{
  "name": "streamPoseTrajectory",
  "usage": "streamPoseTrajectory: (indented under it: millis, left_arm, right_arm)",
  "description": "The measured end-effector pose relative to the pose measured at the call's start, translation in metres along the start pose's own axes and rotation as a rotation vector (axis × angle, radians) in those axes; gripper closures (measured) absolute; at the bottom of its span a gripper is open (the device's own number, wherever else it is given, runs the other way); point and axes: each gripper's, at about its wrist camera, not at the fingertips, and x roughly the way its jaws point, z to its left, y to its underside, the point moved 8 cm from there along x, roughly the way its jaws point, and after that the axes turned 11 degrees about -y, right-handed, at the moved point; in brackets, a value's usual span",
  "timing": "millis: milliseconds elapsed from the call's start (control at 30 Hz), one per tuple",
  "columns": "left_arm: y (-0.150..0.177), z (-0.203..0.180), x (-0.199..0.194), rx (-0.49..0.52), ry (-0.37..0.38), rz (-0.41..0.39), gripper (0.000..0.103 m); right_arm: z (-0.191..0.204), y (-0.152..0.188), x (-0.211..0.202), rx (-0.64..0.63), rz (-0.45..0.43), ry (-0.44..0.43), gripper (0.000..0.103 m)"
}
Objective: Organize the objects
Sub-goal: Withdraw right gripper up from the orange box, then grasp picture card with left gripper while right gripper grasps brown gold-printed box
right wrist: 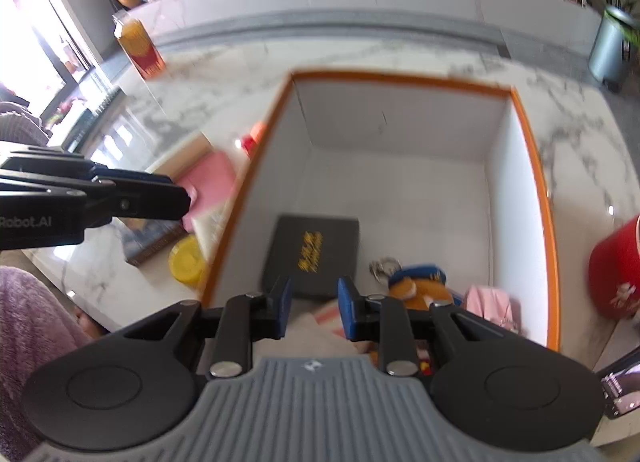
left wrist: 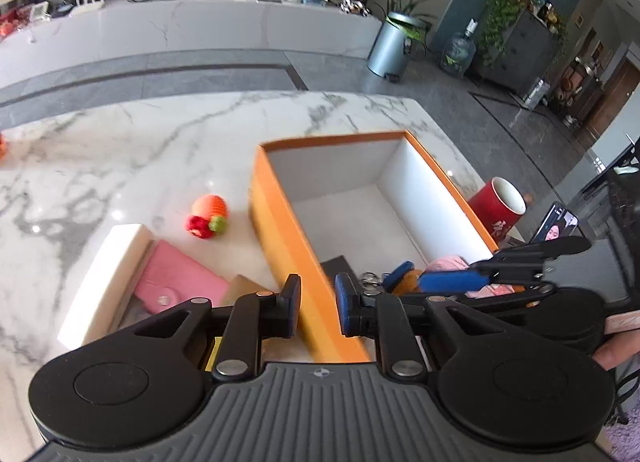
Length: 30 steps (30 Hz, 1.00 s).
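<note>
Left wrist view: the left tongs stand parted and empty, straddling the near wall of the orange cardboard box with white inside on the white marble desk. At ten o'clock lies a knitted orange-and-red toy; at nine, a pink pouch.

Right wrist view: the right tongs hang parted, gripping nothing, over the box. A black flat case with gold lettering lies at twelve o'clock, a blue-and-orange plush toy at two, and a pink cloth item at three.

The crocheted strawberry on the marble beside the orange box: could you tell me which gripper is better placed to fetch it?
Left, probably. The left gripper is open at the box's strawberry-side wall, near the strawberry; the right gripper hovers inside the box.
</note>
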Motion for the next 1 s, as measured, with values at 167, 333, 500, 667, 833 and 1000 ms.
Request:
streamPoseTrajectory:
  millis: [167, 333, 500, 667, 833, 1000]
  left_arm:
    - [0.009, 0.042, -0.018, -0.035, -0.072, -0.019, 0.078]
    - [0.027, 0.076, -0.014, -0.056, -0.118, -0.011, 0.072]
    - [0.048, 0.096, 0.001, 0.008, -0.164, 0.017, 0.058]
    - [0.061, 0.113, 0.025, 0.059, -0.203, 0.05, 0.056]
    - [0.073, 0.11, 0.048, 0.145, -0.15, 0.087, 0.05]
    - [0.078, 0.101, 0.071, 0.283, -0.159, 0.09, 0.038]
  right_arm:
    - [0.045, -0.022, -0.017, -0.093, -0.087, -0.06, 0.066]
    - [0.084, -0.029, 0.005, -0.19, -0.058, -0.106, 0.062]
    - [0.107, -0.028, 0.046, -0.278, 0.028, -0.117, 0.058]
    - [0.106, -0.024, 0.094, -0.36, 0.169, -0.035, 0.054]
    - [0.1, -0.019, 0.133, -0.493, 0.322, 0.048, 0.049]
    - [0.092, -0.021, 0.155, -0.602, 0.434, 0.114, 0.041]
